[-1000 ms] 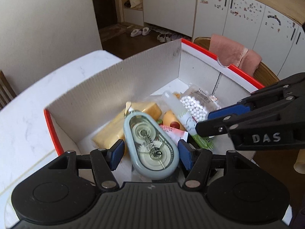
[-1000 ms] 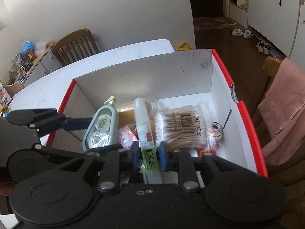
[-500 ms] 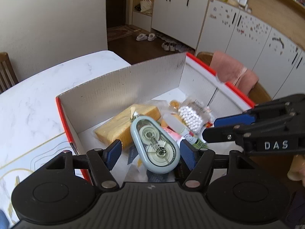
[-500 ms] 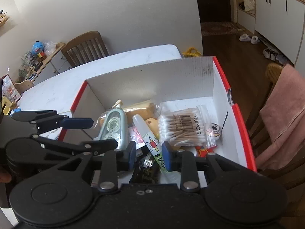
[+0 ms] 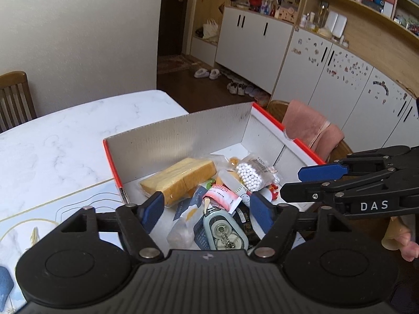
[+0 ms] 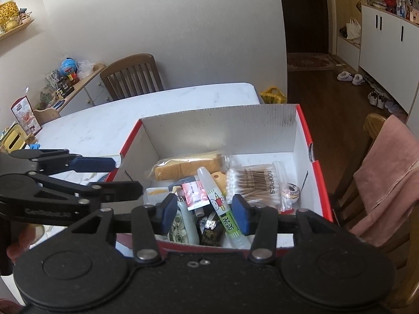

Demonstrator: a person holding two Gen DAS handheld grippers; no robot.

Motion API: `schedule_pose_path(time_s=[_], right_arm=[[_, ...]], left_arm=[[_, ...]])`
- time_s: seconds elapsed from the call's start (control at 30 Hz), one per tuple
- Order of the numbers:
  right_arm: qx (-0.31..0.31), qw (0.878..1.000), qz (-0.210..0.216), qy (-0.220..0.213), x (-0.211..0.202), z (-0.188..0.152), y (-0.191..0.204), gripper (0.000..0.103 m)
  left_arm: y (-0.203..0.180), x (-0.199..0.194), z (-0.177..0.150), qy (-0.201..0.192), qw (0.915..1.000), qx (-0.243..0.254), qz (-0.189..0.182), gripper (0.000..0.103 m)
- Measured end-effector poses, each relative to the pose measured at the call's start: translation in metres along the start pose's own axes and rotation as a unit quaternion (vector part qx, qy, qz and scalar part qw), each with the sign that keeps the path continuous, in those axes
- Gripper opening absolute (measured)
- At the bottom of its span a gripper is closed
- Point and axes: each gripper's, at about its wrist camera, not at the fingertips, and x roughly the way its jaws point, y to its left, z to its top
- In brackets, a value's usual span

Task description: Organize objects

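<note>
Above the box (image 5: 183, 133), both grippers' jaws, just opening, stand spread and seemingly empty, tape dispenser (image 5: 226, 231) and glue stick (image 6: 222, 206) dropped inside.

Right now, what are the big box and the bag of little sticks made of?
The red-edged white box looks like matte corrugated cardboard: ribbed lines on its wall. The bag of cotton swabs seems clear glossy plastic; sticks look wooden.

Box (image 6: 303, 141), red outside, white inside, open-topped, on white table. Inside, jumbled: yellow sponge (image 5: 180, 180) in wrap at back left; swab bag (image 6: 258, 183) at right; glue tube (image 6: 222, 209) lying diagonally across pile; tape dispenser (image 5: 225, 233) flat at near wall; pink-white packet (image 5: 222, 196) between sponge and swabs.
</note>
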Motion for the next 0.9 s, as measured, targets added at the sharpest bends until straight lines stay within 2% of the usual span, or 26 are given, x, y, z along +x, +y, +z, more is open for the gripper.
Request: schedule_pose_path(time_s=[0.17, 0.23, 0.27, 0.37, 0.43, 0.5, 0.57, 0.67, 0.9], right_arm=[[-0.006, 1.000, 0.002, -0.011, -0.010, -0.004, 0.002, 0.056], [-0.011, 1.000, 0.001, -0.019, -0.015, -0.006, 0.004, 0.058], [-0.013, 1.000, 0.002, -0.023, -0.017, -0.007, 0.005, 0.060], [-0.017, 0.999, 0.008, -0.035, -0.025, -0.008, 0.010, 0.073], [-0.021, 0.999, 0.012, -0.044, -0.029, -0.010, 0.013, 0.078], [-0.027, 0.998, 0.014, -0.051, -0.033, -0.012, 0.017, 0.088], [-0.034, 0.997, 0.014, -0.061, -0.037, -0.015, 0.020, 0.089], [-0.036, 0.997, 0.017, -0.072, -0.043, -0.018, 0.024, 0.099], [-0.041, 0.994, 0.017, -0.102, -0.060, -0.028, 0.032, 0.102]], left_arm=[[-0.001, -0.018, -0.006, -0.019, 0.9998, -0.004, 0.004, 0.074], [-0.001, -0.023, -0.007, -0.023, 0.9997, -0.006, 0.003, 0.083], [-0.001, -0.026, -0.008, -0.026, 0.9996, -0.006, 0.003, 0.083], [-0.001, -0.033, -0.011, -0.031, 0.9995, -0.005, 0.005, 0.086], [-0.001, -0.037, -0.013, -0.035, 0.9993, -0.008, 0.004, 0.096], [0.000, -0.040, -0.014, -0.038, 0.9992, -0.011, 0.001, 0.102], [0.000, -0.044, -0.016, -0.042, 0.9990, -0.013, 0.001, 0.102], [-0.001, -0.050, -0.020, -0.047, 0.9988, -0.015, -0.004, 0.102], [-0.004, -0.061, -0.027, -0.057, 0.9982, -0.014, -0.012, 0.103]])
